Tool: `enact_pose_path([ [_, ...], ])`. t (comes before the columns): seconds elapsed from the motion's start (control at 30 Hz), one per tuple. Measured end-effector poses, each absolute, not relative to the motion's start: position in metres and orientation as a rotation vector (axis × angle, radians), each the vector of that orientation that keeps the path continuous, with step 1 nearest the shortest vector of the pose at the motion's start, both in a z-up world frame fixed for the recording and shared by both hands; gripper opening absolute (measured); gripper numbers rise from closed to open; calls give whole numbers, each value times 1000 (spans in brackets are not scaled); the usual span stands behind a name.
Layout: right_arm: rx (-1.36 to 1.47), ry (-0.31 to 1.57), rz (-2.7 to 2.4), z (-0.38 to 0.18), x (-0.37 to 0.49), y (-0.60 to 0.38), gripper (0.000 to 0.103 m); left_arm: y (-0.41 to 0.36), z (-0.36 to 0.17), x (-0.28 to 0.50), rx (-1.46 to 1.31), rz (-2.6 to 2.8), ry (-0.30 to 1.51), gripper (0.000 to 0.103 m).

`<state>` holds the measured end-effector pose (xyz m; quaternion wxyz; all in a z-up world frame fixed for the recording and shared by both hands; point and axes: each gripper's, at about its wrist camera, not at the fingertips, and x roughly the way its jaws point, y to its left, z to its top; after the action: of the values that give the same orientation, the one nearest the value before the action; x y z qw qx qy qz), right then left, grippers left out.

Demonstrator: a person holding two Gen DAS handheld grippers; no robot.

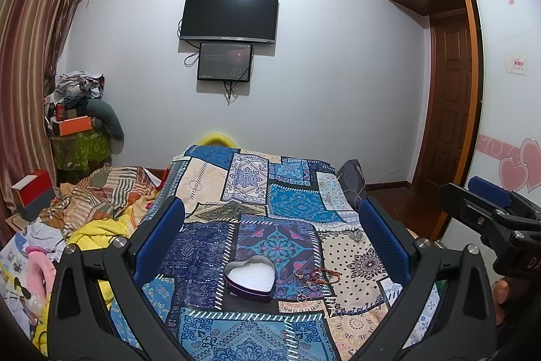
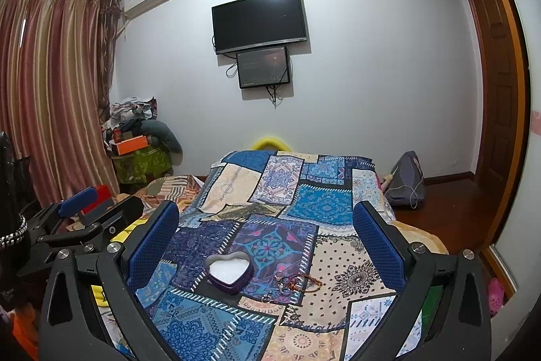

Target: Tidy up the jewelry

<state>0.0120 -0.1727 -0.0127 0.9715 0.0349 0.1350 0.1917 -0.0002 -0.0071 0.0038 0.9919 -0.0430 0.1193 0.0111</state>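
A purple heart-shaped tin (image 1: 249, 279) with white padding lies open on the patchwork cloth (image 1: 216, 185); it also shows in the right wrist view (image 2: 230, 271). Just right of it lies a small pile of jewelry (image 1: 316, 278): a reddish beaded bracelet (image 2: 304, 280) and a ring (image 2: 266, 299). My left gripper (image 1: 272, 235) is open and empty, held above and short of the tin. My right gripper (image 2: 265, 234) is open and empty, likewise above the cloth. Each gripper shows at the edge of the other's view.
The cloth covers a raised surface (image 2: 297, 192). Heaped bedding and clothes (image 1: 94, 208) lie to the left, with a red box (image 1: 32, 192). A grey bag (image 2: 405, 181) sits on the wooden floor at right. A TV (image 1: 230, 16) hangs on the far wall.
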Motion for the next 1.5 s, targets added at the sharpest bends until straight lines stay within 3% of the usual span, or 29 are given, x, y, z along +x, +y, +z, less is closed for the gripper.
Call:
enact_pose_path([
  [0.67, 88, 402, 330, -53, 56, -185, 102, -3, -20, 36, -113, 21, 332, 103],
  [1.13, 42, 689, 291, -136, 125, -216, 102, -14, -124, 123, -151, -2, 674, 99],
  [1.27, 32, 748, 345, -155, 134, -215, 93, -22, -153, 136, -150, -44, 781, 89],
  [1.5, 65, 831, 433, -180, 151, -211, 63, -36, -192, 148, -156, -139, 903, 72],
])
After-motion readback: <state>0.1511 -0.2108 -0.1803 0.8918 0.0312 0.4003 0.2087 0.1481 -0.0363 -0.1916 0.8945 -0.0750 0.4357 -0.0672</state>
